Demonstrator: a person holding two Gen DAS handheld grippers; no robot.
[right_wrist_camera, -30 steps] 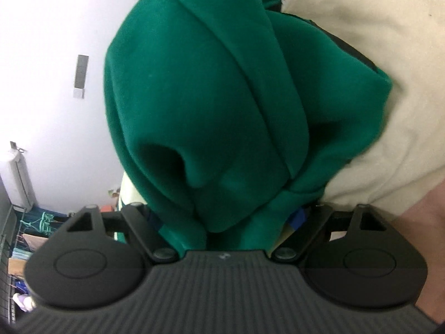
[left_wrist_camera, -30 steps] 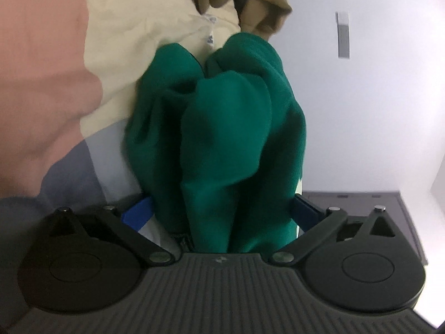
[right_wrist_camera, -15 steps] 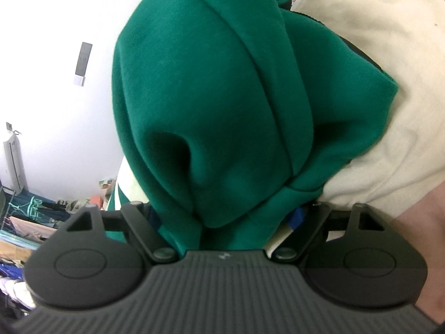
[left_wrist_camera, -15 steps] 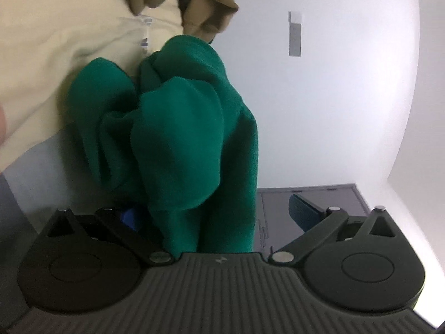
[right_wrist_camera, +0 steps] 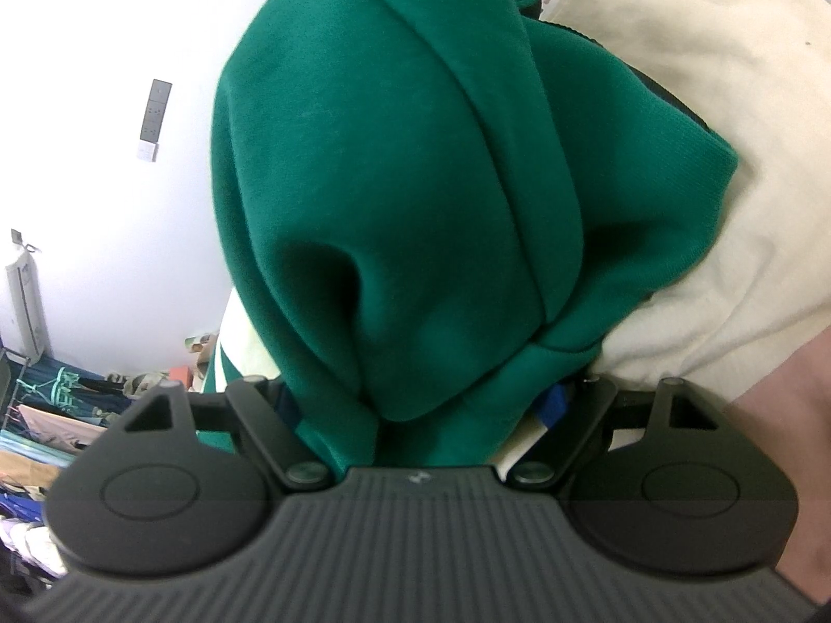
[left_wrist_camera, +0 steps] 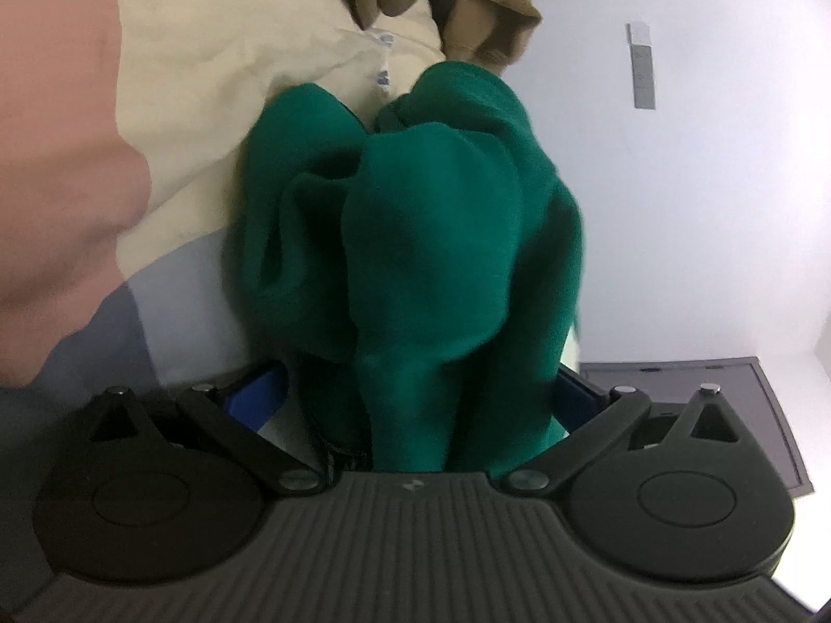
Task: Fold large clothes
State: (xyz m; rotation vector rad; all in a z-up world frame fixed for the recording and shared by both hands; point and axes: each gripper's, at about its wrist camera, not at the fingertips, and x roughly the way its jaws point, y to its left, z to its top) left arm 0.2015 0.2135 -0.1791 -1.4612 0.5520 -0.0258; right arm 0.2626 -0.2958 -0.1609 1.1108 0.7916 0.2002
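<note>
Filling both wrist views, the green garment (left_wrist_camera: 431, 259) hangs bunched in thick folds against a cream fabric (left_wrist_camera: 218, 72) and a white wall (left_wrist_camera: 701, 207). In the left view it sits centred again, having swung back from the left side where it hung half a second ago, and the pink cloth (left_wrist_camera: 52, 156) is back at the left edge. The left hand-held gripper (left_wrist_camera: 420, 394) has green cloth packed between its blue fingers; whether they clamp it I cannot tell. The right hand-held gripper (right_wrist_camera: 420, 405) looks unchanged, its wide-set jaws stuffed with the same garment, grip unclear.
</note>
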